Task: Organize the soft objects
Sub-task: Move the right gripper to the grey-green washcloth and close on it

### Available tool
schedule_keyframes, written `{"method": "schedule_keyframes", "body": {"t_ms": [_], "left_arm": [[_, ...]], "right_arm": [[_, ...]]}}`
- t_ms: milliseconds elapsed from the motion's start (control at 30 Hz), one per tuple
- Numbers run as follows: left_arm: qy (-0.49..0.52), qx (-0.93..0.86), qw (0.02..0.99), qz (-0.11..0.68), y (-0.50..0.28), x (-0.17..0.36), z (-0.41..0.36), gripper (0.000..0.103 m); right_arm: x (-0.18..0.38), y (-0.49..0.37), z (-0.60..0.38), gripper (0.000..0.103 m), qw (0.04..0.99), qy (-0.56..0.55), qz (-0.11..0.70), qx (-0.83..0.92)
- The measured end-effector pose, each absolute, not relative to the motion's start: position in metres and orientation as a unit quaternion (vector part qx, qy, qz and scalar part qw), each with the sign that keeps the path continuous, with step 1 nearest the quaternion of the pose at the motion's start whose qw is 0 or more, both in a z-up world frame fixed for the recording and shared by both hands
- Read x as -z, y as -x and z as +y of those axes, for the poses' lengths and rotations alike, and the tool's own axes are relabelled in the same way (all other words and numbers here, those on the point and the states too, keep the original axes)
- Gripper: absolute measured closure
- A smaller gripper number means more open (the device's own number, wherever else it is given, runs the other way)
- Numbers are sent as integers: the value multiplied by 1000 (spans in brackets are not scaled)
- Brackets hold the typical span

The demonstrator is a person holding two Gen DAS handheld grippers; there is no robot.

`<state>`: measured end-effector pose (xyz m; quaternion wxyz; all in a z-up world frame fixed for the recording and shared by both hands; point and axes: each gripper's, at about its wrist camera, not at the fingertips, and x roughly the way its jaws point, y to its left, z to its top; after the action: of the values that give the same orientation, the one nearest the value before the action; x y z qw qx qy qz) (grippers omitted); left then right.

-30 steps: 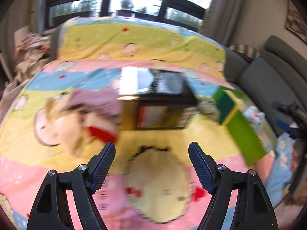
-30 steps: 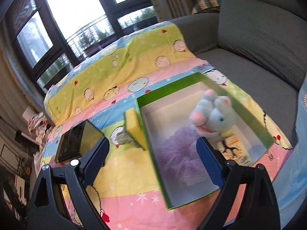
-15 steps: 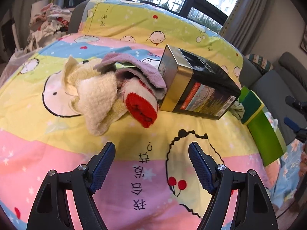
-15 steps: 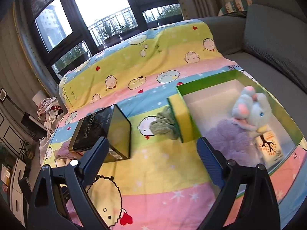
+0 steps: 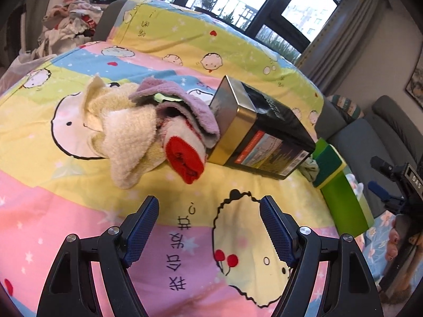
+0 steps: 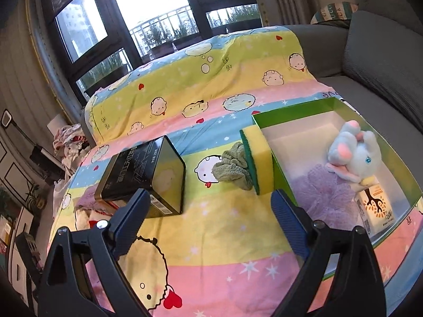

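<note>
left gripper (image 5: 208, 227) jaws wide, empty | right gripper (image 6: 211, 214) likewise | sock bundle (image 5: 148, 129) long axis along blanket, red toe (image 5: 185, 158) toward camera, touching tin (image 5: 261, 134)

In the right wrist view the pile of cloths (image 6: 87, 206) lies mostly hidden behind the black tin (image 6: 142, 174) and a gripper finger, so only a purple and cream edge shows. From the left wrist view the green box (image 5: 343, 200) shows only its outer wall, and the plush toy (image 5: 354, 182) inside barely peeks over the rim. The small print on the tin's label is too fine to read, and the heap of laundry (image 5: 70, 23) far back is too small to sort out.
</note>
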<state>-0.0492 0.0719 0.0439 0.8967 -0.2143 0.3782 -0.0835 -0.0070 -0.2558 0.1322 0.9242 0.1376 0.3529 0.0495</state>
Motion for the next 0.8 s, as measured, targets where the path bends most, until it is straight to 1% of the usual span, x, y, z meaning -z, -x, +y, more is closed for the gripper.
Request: {"method": "schedule_keyframes", "body": {"t_ms": [167, 500, 567, 600, 633, 700, 800], "left_arm": [[195, 72, 902, 379, 50, -45, 69, 24], [209, 68, 899, 378, 51, -45, 76, 24], [208, 66, 901, 374, 52, -47, 77, 24], [207, 68, 902, 373, 52, -47, 77, 24], [207, 67, 902, 373, 52, -48, 77, 24], [207, 66, 902, 373, 52, -47, 76, 24], [198, 68, 901, 380, 51, -47, 74, 24]], "right_arm": [[-128, 3, -255, 10, 921, -137, 361, -51], [-128, 4, -245, 12, 924, -119, 359, -47], [-128, 4, -247, 16, 923, -123, 360, -51], [-127, 3, -249, 23, 923, -127, 359, -53], [-127, 2, -251, 32, 922, -132, 361, -54], [-123, -2, -257, 43, 914, -153, 372, -56], [-119, -15, -263, 42, 898, -180, 396, -70]]}}
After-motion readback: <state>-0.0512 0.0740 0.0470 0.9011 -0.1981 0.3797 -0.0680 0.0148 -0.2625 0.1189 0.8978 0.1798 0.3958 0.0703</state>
